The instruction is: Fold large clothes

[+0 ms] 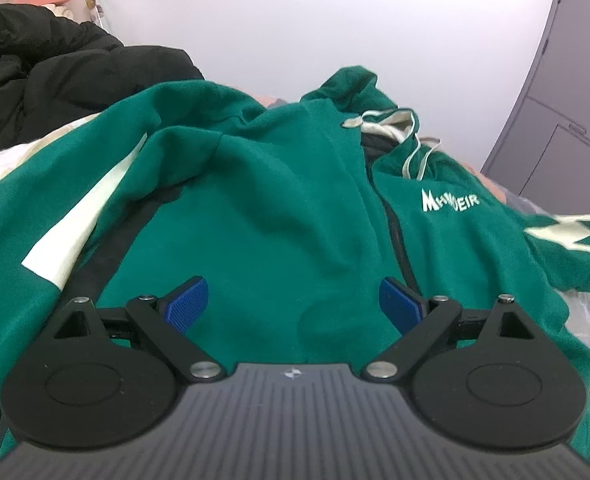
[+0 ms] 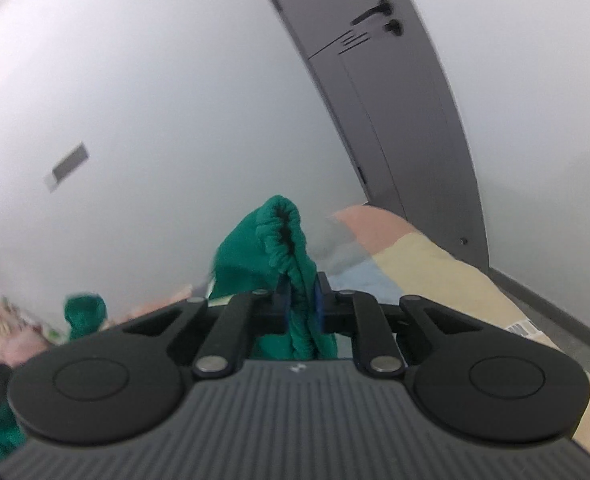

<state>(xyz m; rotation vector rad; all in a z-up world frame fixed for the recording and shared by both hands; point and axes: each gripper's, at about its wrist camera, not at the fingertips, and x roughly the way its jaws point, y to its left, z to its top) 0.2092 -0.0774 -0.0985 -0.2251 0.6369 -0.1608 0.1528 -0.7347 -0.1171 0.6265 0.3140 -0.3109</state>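
A green zip-up hoodie [image 1: 279, 208] with white lettering and white stripes lies spread on the bed, hood at the far end. My left gripper [image 1: 293, 300] hovers just above the lower front of the hoodie, open, its blue pads [image 1: 187, 306] wide apart with nothing between them. In the right wrist view my right gripper [image 2: 300, 306] is shut on a bunched green cuff of the hoodie [image 2: 281, 236], which sticks up between the pads, lifted above the bed. More green cloth [image 2: 85, 314] lies at the lower left.
A black padded jacket [image 1: 55, 76] is heaped at the left of the bed. The patchwork bedcover [image 2: 423, 268] runs to the right. A grey door [image 1: 567, 92] with a black handle [image 2: 373, 12] stands in the white wall beyond the bed.
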